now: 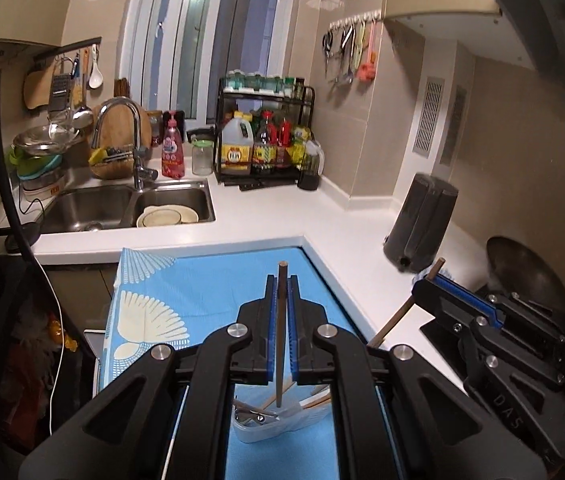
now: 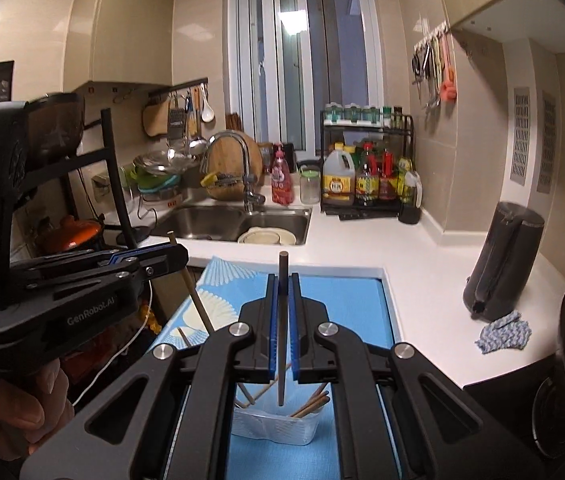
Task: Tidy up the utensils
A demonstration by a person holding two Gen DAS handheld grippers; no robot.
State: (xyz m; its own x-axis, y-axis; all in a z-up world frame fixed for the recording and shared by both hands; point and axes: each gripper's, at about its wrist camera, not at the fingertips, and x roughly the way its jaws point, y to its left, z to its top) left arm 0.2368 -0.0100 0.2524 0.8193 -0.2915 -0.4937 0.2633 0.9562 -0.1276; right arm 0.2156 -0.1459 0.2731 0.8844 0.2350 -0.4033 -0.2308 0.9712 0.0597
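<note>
My left gripper (image 1: pixel 281 280) is shut on a brown chopstick (image 1: pixel 281 336) that stands upright, its lower tip above a clear plastic container (image 1: pixel 270 428). My right gripper (image 2: pixel 282 280) is shut on a dark chopstick (image 2: pixel 282 332), also upright, its tip over the same container (image 2: pixel 274 426), which holds several chopsticks (image 2: pixel 310 402) leaning to one side. Each gripper shows in the other's view: the right gripper (image 1: pixel 432 276) with its chopstick to the right, the left gripper (image 2: pixel 172 246) with its chopstick to the left. The container sits on a blue cloth (image 2: pixel 346 300).
A white L-shaped counter (image 1: pixel 266 216) surrounds the cloth. A double sink (image 1: pixel 130 204) with bowls lies at the back left, a bottle rack (image 1: pixel 266 140) at the back. A dark folded item (image 2: pixel 502 260), a rag (image 2: pixel 504 332) and a wok (image 1: pixel 526 272) are to the right.
</note>
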